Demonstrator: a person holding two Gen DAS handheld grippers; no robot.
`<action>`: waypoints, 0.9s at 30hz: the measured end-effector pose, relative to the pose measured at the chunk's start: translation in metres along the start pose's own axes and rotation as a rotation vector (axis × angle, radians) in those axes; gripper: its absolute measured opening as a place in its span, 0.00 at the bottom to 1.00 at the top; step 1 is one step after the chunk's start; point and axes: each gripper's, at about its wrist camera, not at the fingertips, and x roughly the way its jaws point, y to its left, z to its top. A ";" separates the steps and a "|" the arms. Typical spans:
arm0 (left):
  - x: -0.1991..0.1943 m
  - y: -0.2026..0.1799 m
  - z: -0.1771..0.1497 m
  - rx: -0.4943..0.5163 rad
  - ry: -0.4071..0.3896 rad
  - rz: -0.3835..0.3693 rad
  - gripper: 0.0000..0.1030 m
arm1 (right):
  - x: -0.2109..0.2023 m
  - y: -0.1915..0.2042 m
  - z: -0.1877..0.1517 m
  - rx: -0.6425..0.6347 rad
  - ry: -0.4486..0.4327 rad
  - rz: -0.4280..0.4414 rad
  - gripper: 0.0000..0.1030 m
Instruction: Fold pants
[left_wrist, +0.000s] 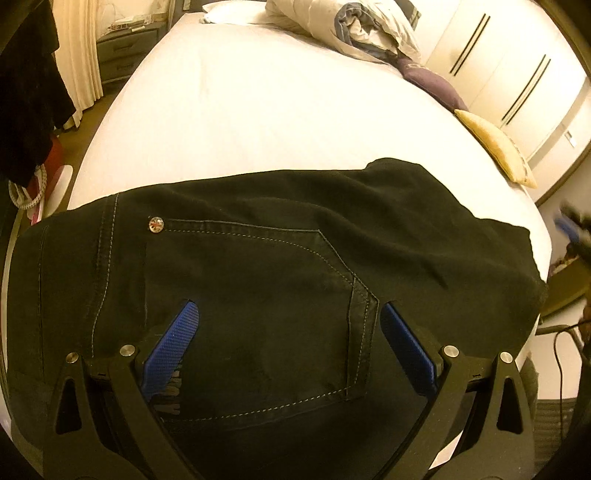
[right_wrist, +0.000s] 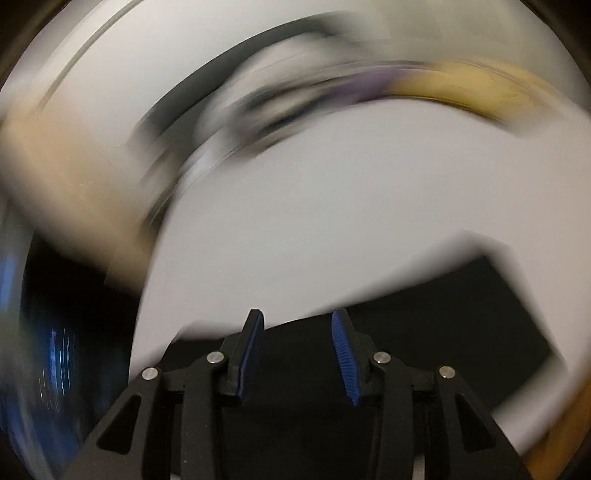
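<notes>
My left gripper (left_wrist: 288, 314) is spread wide, right over the black pants (left_wrist: 258, 266), which sit folded at the near end of the white bed (left_wrist: 258, 110), back pocket up. Right gripper (right_wrist: 297, 321) is parted a bit, gripping nothing; that view's smeared, but the pants (right_wrist: 424, 321) are below it. Loads of bare sheet beyond the far edge, with a yellow cushion (left_wrist: 495, 147) on the right.

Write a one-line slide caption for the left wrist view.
Open left gripper over folded black pants on a white bed.
</notes>
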 end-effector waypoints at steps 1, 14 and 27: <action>-0.003 0.000 -0.002 -0.005 -0.009 -0.010 0.97 | 0.023 0.026 0.005 -0.080 0.058 0.064 0.40; 0.005 0.007 -0.008 0.044 -0.037 -0.015 0.97 | 0.250 0.023 0.004 0.035 0.428 0.166 0.00; 0.002 0.007 -0.016 0.079 -0.074 0.034 0.97 | 0.083 -0.003 -0.064 0.141 0.210 0.257 0.39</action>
